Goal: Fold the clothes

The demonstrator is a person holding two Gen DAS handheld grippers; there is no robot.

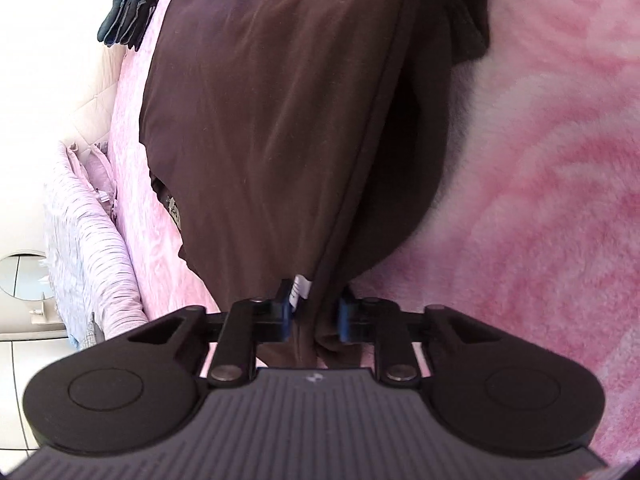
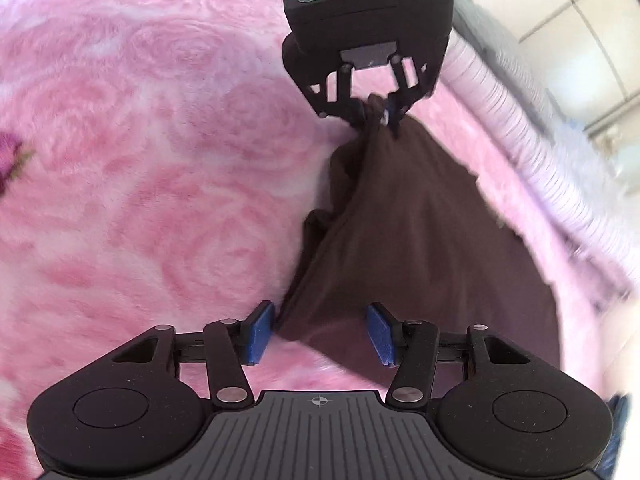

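A dark brown garment (image 1: 272, 120) lies stretched over the pink rose-patterned blanket (image 1: 540, 160). My left gripper (image 1: 316, 314) is shut on one bunched corner of it, next to a white label (image 1: 301, 292). From the right wrist, that left gripper (image 2: 374, 110) shows at the top, lifting the cloth into a peak. The brown garment (image 2: 420, 232) fans out from there towards my right gripper (image 2: 322, 332). The right gripper stands open, and a lower edge of the cloth lies between its blue pads (image 2: 260, 330) without being pinched.
A stack of folded dark jeans (image 1: 128, 4) sits at the far left edge of the bed. A lilac striped cloth (image 1: 92, 248) hangs along the bed's side, seen again as the striped cloth (image 2: 516, 128). White floor tiles (image 1: 16, 380) lie beyond it.
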